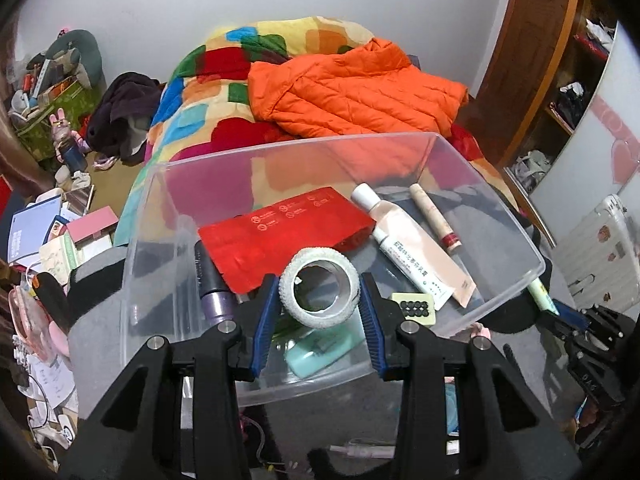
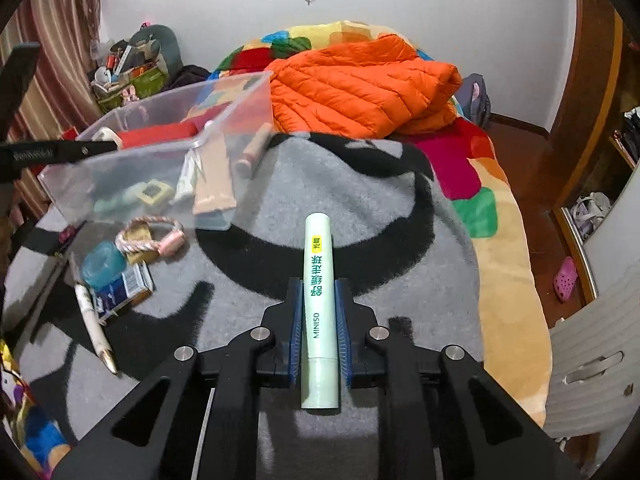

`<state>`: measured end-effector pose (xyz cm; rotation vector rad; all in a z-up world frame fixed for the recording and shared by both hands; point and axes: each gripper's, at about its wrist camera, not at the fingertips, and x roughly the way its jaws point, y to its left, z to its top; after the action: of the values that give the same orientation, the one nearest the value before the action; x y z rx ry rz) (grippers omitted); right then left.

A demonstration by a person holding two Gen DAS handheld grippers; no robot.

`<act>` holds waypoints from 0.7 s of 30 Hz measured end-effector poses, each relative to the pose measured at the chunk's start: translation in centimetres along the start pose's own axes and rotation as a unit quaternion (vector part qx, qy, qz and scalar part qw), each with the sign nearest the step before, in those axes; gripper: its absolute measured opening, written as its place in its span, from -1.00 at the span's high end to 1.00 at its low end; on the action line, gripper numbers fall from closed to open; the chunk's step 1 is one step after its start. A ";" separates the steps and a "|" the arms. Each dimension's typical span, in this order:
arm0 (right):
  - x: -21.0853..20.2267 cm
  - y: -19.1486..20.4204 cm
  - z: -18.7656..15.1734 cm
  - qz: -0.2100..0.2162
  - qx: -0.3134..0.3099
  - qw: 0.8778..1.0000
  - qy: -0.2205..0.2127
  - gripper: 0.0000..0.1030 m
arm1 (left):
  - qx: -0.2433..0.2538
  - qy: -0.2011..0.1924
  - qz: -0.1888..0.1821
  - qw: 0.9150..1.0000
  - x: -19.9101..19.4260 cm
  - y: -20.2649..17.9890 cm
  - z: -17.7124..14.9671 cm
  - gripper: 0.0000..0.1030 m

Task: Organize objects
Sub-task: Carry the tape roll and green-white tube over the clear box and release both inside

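Holding a tape roll [image 1: 319,287] and a green tube [image 2: 319,312], one in each clamp.

Low in the frame, the left gripper [image 1: 319,300] clamps the roll above the clear bin [image 1: 516,236]; the right gripper [image 2: 319,320] is closed on the tube over the grey blanket [image 2: 380,216]. Further up lie a red pouch [image 1: 288,232], a cream tube [image 1: 404,240] and an orange jacket [image 1: 356,88].

Black tool [image 1: 320,296], blue ribbed pads [image 2: 297,312], silver screws
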<state>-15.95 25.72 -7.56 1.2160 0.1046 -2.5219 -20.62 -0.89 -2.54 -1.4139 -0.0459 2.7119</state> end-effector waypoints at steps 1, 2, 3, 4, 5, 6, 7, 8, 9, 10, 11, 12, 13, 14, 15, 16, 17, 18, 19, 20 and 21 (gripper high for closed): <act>-0.3 0.0 0.2 0.003 0.004 1.000 -0.005 0.73 | 0.000 0.002 -0.004 1.000 0.0 0.0 0.0 0.24; -0.6 0.1 0.6 0.008 0.007 1.000 -0.011 0.73 | 0.000 0.004 -0.007 1.000 0.0 0.0 0.1 0.22; -1.1 0.1 0.9 0.012 0.010 1.000 -0.018 0.73 | 0.001 0.006 -0.009 1.000 0.0 0.0 0.1 0.21; -1.7 0.3 1.4 0.017 0.012 0.999 -0.028 0.73 | 0.003 0.006 -0.011 1.000 -0.1 0.0 0.1 0.17; -2.2 0.6 2.0 0.020 0.012 0.999 -0.037 0.73 | 0.004 0.005 -0.012 1.000 -0.2 0.0 0.1 0.07; -2.7 0.9 2.5 0.025 0.011 0.999 -0.046 0.73 | 0.005 0.003 -0.011 1.000 -0.4 -0.1 0.2 0.01; -3.3 1.3 3.1 0.030 0.009 0.998 -0.057 0.73 | 0.006 -0.002 -0.010 1.000 -0.7 -0.1 0.1 -0.08; -3.6 1.7 3.6 0.034 0.006 0.997 -0.065 0.73 | 0.006 -0.006 -0.008 1.000 -0.9 -0.1 0.2 -0.15; -3.9 2.2 4.3 0.039 0.001 0.997 -0.072 0.73 | 0.007 -0.011 -0.007 1.000 -1.2 -0.1 0.2 -0.15; -4.2 2.7 5.1 0.043 -0.005 0.996 -0.080 0.73 | 0.008 -0.015 -0.008 1.000 -1.6 0.0 0.2 -0.15; -4.3 3.3 5.7 0.047 -0.012 0.995 -0.085 0.73 | 0.008 -0.019 -0.009 1.000 -1.9 0.0 0.1 -0.16; -4.4 3.9 6.4 0.050 -0.019 0.994 -0.090 0.73 | 0.008 -0.023 -0.010 1.000 -2.4 0.1 0.1 -0.17; -4.5 4.6 7.1 0.054 -0.028 0.993 -0.097 0.73 | 0.008 -0.027 -0.009 1.000 -2.8 0.2 0.1 -0.18; -4.4 5.2 7.8 0.057 -0.035 0.993 -0.100 0.73 | 0.007 -0.031 -0.009 0.999 -3.2 0.4 0.1 -0.19; -4.2 5.8 8.5 0.059 -0.041 0.992 -0.103 0.73 | 0.006 -0.035 -0.009 0.999 -3.6 0.6 0.0 -0.19; -3.9 6.4 9.3 0.065 -0.046 0.991 -0.104 0.73 | 0.004 -0.039 -0.009 0.999 -4.1 0.8 -0.1 -0.21; -3.6 7.0 10.0 0.068 -0.051 0.991 -0.103 0.73 | 0.002 -0.043 -0.009 0.999 -4.6 1.0 -0.2 -0.25; -3.1 7.6 10.7 0.070 -0.055 0.991 -0.102 0.73 | -0.002 -0.048 -0.009 0.999 -5.1 1.4 -0.3 -0.30; -2.5 8.2 11.4 0.068 -0.061 0.991 -0.099 0.73 | -0.005 -0.053 -0.010 0.999 -5.6 1.7 -0.4 -0.38; -1.9 8.7 11.9 0.067 -0.066 0.991 -0.096 0.73 | -0.009 -0.060 -0.009 0.998 -6.2 2.1 -0.6 -0.41; -1.2 9.2 12.5 0.065 -0.071 0.991 -0.090 0.73 | -0.011 -0.064 -0.007 0.998 -6.6 2.3 -0.6 -0.41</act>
<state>-21.50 14.76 1.97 0.9060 0.1518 -2.4515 -16.47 -3.80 2.34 -1.2369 -0.0932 2.7948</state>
